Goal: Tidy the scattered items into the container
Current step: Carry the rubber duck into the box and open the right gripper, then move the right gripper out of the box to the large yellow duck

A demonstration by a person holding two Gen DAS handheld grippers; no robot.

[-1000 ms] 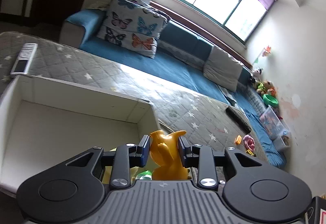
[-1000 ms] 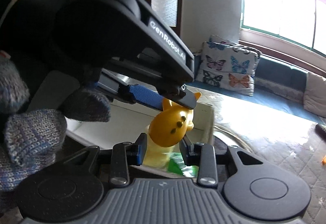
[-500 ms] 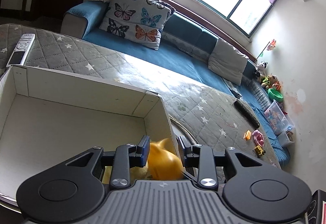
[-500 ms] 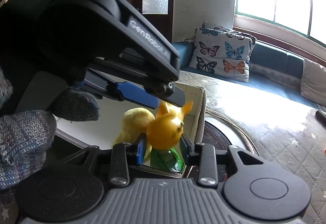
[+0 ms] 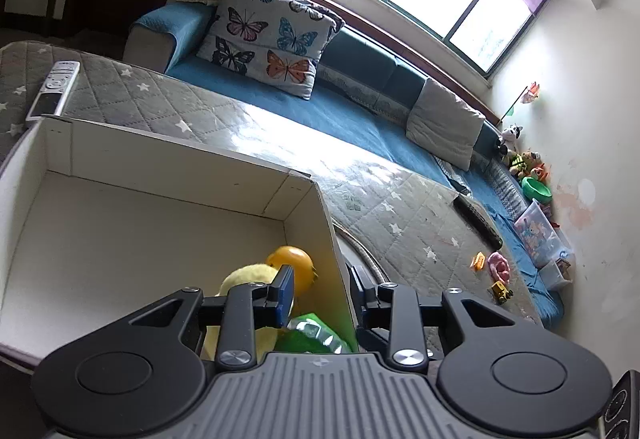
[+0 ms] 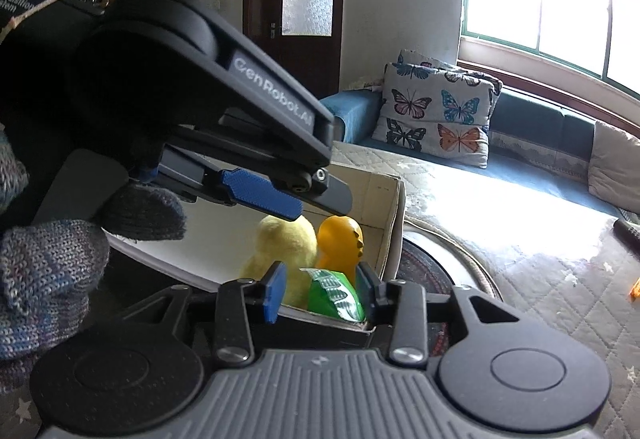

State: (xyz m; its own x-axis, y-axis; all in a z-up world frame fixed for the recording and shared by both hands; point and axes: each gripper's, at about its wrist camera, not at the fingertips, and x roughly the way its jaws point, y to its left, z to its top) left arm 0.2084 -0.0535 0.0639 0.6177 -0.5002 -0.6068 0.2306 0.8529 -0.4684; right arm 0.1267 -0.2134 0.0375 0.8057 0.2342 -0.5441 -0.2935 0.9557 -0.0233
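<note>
Left wrist view: the left gripper (image 5: 320, 293) is hovering with fingers spread and empty above the box (image 5: 160, 163) corner, where the orange toy (image 5: 294, 265) is lying beside the plush (image 5: 244, 279) and packet (image 5: 316, 331); right gripper (image 6: 320, 293) also gaping, holding nothing.

Left tool (image 5: 320, 293) hangs with jaws parted and nothing between them, gloved hand (image 6: 44, 279) gripping it; right tool (image 6: 320, 293) likewise parted.
</note>
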